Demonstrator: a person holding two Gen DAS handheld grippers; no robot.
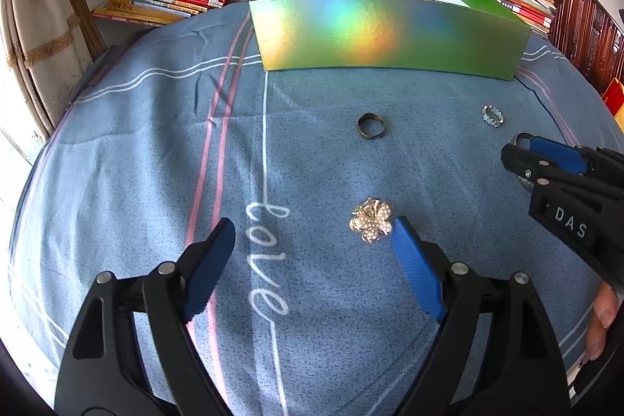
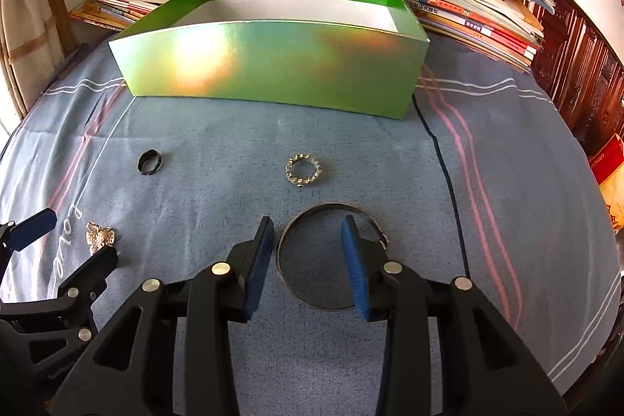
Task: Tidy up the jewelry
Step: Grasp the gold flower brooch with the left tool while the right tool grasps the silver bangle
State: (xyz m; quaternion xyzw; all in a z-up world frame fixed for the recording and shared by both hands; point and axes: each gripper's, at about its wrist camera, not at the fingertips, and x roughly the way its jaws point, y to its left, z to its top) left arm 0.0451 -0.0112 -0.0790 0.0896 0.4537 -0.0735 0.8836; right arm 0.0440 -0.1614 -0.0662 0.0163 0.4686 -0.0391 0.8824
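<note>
Thin silver-grey metal bangle (image 2: 331, 260) lies flat low in the centre of the right wrist view, on the blue striped cloth (image 2: 234, 127), and the right claw (image 2: 308, 260) hangs over it released, one pad inside the hoop, one on its rim; light, stiff and slick, so I'd pinch across the band. The pearl-studded flower brooch (image 1: 370, 224), knobbly and likely delicate, sits just beside the left claw (image 1: 312, 268), spread wide and empty; the shiny green box (image 2: 273, 65) waits behind.
</note>
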